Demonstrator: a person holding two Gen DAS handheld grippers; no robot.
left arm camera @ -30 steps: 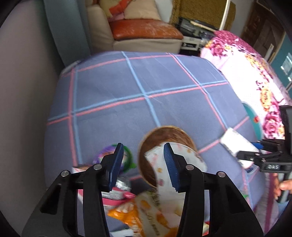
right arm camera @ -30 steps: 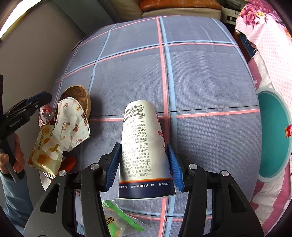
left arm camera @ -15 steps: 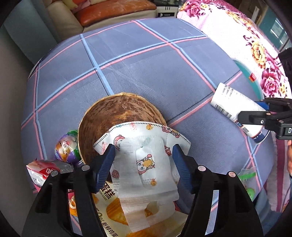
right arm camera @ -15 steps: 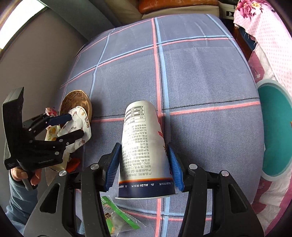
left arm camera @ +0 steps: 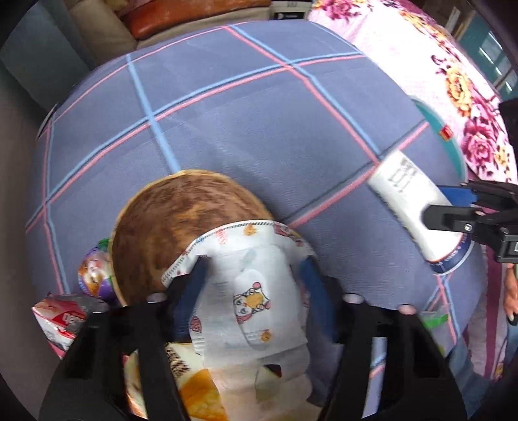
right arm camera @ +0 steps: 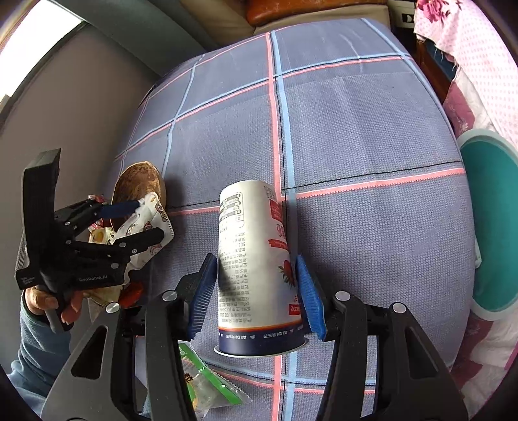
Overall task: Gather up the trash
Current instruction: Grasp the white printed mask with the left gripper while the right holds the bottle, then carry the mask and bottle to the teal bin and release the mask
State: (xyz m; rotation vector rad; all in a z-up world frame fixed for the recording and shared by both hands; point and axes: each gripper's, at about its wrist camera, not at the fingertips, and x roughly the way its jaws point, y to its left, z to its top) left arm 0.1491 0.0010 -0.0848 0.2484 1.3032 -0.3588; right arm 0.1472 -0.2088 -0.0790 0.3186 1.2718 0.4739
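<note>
Nearest my right gripper [right arm camera: 257,291], a green snack wrapper [right arm camera: 207,385] lies at the table's near edge, just under the left finger. My right gripper pinches a white paper cup [right arm camera: 255,268] lying on its side, blue pads pressed to both walls, rim toward me. My left gripper [left arm camera: 252,291] has its fingers spread on either side of a cartoon-print face mask [left arm camera: 255,291]; I cannot tell if the pads touch it, the view is blurred. The mask drapes over the near rim of a brown wooden bowl [left arm camera: 174,226] and over an orange snack bag [left arm camera: 200,395] below. Left of the bowl, tight against the table's left edge, sit a purple round wrapper [left arm camera: 94,275] and a red-white carton [left arm camera: 61,320]. Beyond cup and bowl the blue plaid tablecloth [right arm camera: 340,129] is bare to its far edge. Off the right edge a teal bin [right arm camera: 489,226] stands beside floral bedding [left arm camera: 453,81]; a sofa [left arm camera: 194,16] sits past the far edge.
</note>
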